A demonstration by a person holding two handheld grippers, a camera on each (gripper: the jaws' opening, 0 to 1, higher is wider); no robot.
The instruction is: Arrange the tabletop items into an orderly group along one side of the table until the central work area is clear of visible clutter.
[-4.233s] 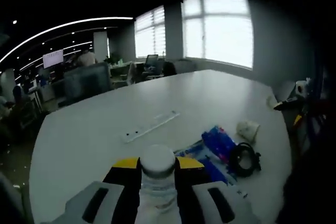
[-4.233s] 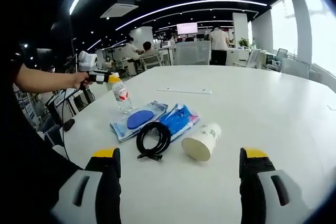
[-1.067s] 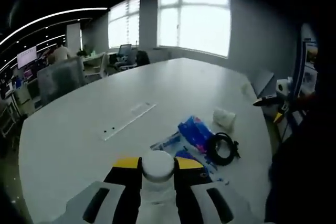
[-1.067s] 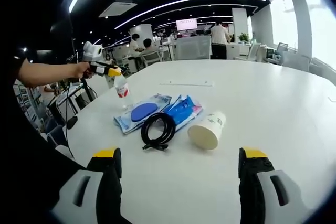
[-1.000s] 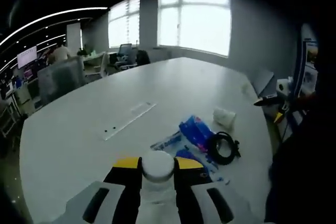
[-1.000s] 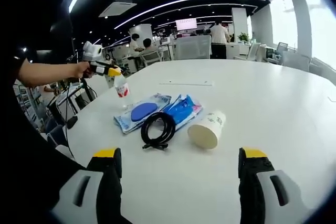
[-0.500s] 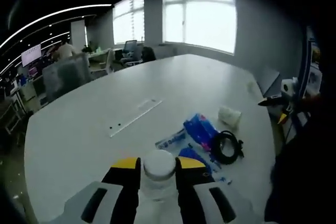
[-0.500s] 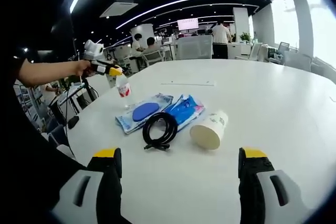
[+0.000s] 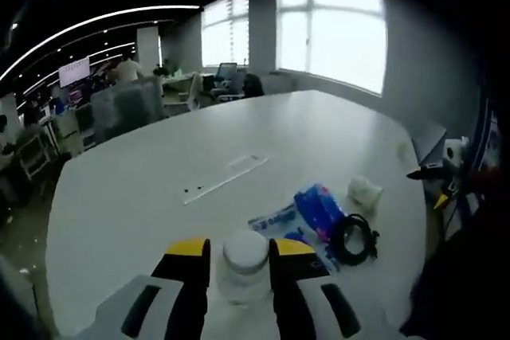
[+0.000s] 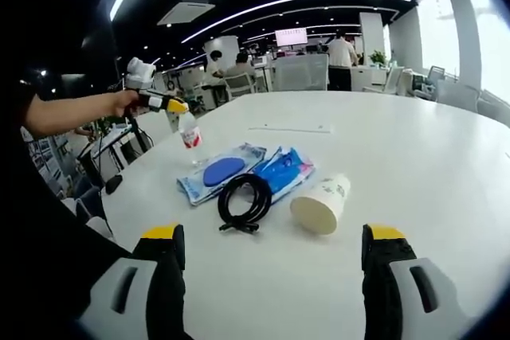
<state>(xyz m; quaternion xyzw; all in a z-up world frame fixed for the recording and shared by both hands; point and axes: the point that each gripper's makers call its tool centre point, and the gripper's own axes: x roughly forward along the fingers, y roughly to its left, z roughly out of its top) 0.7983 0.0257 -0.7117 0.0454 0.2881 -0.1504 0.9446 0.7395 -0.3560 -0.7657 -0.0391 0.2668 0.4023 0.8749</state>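
Observation:
My left gripper (image 9: 239,251) is shut on a clear water bottle (image 9: 245,264), whose white cap rises between the yellow-tipped jaws. In the right gripper view the left gripper (image 10: 163,103) holds that bottle (image 10: 189,136) upright near the table's left edge; I cannot tell whether its base touches the table. Beside it lie a clear packet with a blue oval (image 10: 219,171), a blue packet (image 10: 285,166), a coiled black cable (image 10: 245,199) and a paper cup (image 10: 323,204) on its side. My right gripper (image 10: 271,272) is open, short of the cup, with nothing between its jaws.
The white table (image 10: 414,157) stretches far beyond the items, with a flat white strip (image 10: 291,127) set into its middle. Office chairs, desks and people stand behind it. A person's arm (image 10: 72,113) reaches in from the left.
The left gripper view has swung a little and risen, still with the bottle in its jaws. The right gripper view is almost unmoved, and the things on the table lie where they were.

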